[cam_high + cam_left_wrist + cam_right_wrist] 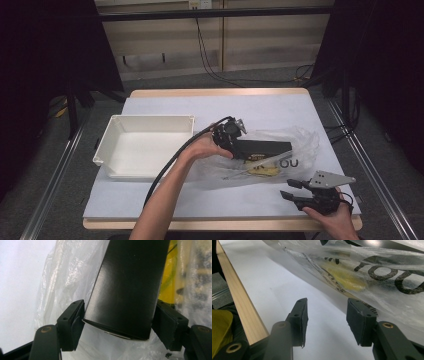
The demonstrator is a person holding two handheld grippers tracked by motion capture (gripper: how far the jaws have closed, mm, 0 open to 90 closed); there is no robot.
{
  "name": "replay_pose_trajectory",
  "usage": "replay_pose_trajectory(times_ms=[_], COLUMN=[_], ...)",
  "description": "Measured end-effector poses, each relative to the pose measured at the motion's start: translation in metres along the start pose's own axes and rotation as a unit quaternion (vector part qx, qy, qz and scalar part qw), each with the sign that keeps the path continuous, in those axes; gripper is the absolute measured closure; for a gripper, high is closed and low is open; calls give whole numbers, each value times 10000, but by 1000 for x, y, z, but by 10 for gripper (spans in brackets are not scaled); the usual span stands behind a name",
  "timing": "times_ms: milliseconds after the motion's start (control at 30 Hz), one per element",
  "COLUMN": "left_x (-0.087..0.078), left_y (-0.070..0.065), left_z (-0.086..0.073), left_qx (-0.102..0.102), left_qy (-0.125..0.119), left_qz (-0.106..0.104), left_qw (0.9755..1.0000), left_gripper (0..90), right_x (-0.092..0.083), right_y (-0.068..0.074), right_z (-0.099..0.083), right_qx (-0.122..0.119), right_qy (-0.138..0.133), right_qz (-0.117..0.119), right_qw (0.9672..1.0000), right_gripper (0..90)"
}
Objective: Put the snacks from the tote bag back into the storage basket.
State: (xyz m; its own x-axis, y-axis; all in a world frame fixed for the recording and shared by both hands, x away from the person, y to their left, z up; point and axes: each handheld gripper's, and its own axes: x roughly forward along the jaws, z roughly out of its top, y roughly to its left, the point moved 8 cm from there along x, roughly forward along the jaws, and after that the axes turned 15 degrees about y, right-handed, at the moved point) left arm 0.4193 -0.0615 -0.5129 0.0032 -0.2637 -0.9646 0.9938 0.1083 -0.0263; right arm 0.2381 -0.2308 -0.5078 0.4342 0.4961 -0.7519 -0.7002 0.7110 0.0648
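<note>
- The long, flat black cardboard box [262,148] lay on the crumpled clear plastic bag [300,142] toward the right half of the table [165,200], its near end pointing at the white plastic tray [145,145].
- The left gripper [234,145] straddled that near end; in the left gripper view the box [127,287] sat between the two jaws, one pad at its corner and the other close to its opposite side, and I couldn't tell whether they pressed firmly.
- The right gripper [295,196] rested near the table's front right corner, jaws apart on nothing, the bag's edge just ahead of it [327,315].
- The box looked stiff and light, with a smooth, slightly glossy skin, so I judged it could slip or pivot if pinched only at a corner.
- A hold across its narrow width, a little farther in from the end, seemed the safest place; squeezing hard might dent the card.
- The bag looked thin, soft and slippery, likely to drag along with the box unless the right gripper pinned its printed front edge [387,272].
- A yellow thing [267,171] lay inside the bag, too blurred to name.
</note>
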Motion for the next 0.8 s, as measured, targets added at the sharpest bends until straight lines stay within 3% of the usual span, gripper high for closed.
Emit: replay_pose_trajectory(times_ms=[333, 533, 800], left_x=[1, -3, -10], left_y=[1, -4, -5], left_z=[-1, -3, -4], left_qx=[161, 451, 335], left_qy=[64, 118, 170], left_qz=[88, 126, 34], left_qw=[9998, 9988, 9993], left_gripper=[362, 404, 419], right_x=[1, 3, 2], right_y=[0, 0, 0], right_z=[-1, 0, 1], right_qx=[-6, 39, 64], right_qy=[30, 29, -5], right_qz=[15, 26, -10], right_qw=[10000, 10000, 10000], right_gripper=[517, 513, 511])
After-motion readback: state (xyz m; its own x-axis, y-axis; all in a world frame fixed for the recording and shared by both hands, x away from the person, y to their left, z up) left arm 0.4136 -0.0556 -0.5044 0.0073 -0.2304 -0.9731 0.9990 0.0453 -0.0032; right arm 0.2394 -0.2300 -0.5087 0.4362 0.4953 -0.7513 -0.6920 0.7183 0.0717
